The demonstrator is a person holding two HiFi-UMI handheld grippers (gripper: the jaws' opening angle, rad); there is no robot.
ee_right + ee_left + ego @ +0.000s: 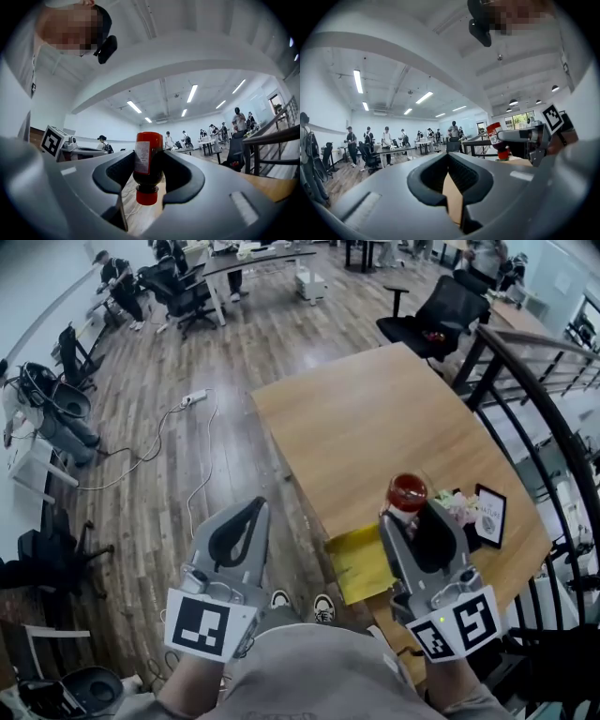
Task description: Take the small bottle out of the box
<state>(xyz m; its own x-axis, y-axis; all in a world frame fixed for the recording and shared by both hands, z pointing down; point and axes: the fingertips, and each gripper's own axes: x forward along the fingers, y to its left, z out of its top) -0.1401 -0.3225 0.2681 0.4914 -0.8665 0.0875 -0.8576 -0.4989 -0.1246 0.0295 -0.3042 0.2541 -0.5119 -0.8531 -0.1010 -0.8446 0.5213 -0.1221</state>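
Observation:
My right gripper (412,509) is shut on the small bottle (408,490), which has dark red contents, a white label and a red cap. It holds the bottle in the air above the table's near edge, just right of and above the flat yellow box (360,563). In the right gripper view the bottle (148,154) sits between the jaws with its cap toward the camera. My left gripper (251,510) hangs over the floor left of the table, shut on nothing; its tips meet in its own view (449,155). From there the bottle (495,137) shows at the right.
The wooden table (375,418) stretches ahead. A black picture frame (489,514) and a small bunch of flowers (458,506) stand by its right edge. A black railing (539,395) runs along the right, an office chair (441,310) stands beyond the table, and cables (173,427) lie on the floor.

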